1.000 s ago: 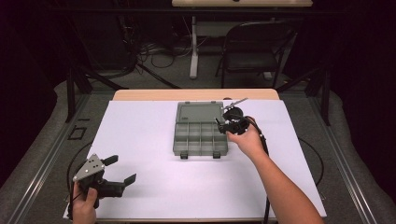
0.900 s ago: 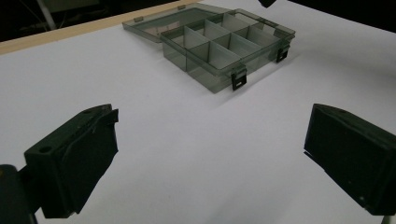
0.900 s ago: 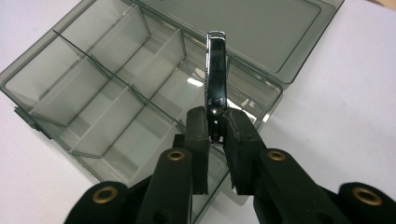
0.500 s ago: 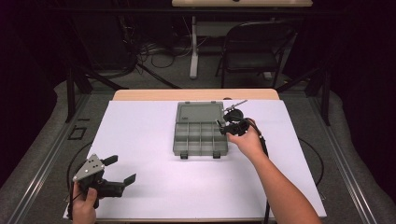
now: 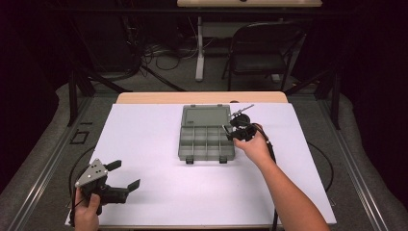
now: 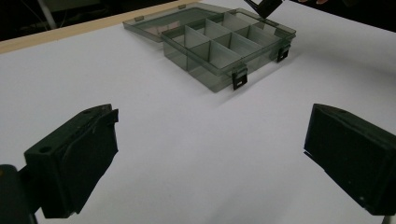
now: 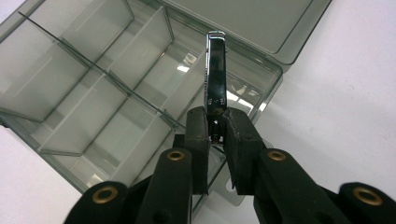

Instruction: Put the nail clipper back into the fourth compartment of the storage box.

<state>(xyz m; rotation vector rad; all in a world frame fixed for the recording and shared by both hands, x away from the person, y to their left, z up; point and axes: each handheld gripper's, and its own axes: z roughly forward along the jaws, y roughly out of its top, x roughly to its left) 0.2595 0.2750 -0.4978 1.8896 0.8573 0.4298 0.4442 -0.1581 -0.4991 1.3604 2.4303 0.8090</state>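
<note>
Left gripper [image 5: 124,178]: held in a hand at 7 o'clock on the white table sheet [image 5: 159,192], jaws spread wide apart with nothing between them; well apart from the box. In the left gripper view the pads [image 6: 77,158] frame bare sheet, the box lying beyond at 12 to 1 o'clock.

Organizer box [image 5: 206,142]: clear grey plastic, divided into compartments, lid [image 5: 206,115] folded open flat toward 12 o'clock, two black latches on the near edge. Sits at the sheet's centre, slightly toward 12 o'clock. Compartments look empty.

Right gripper [image 5: 230,131]: held at the box's 3 o'clock edge, jaws pressed together on a shiny chrome metal piece [image 7: 215,77]. The piece sticks up from the pads over the box's right-hand compartments; whether it touches the box, I cannot tell.
</note>
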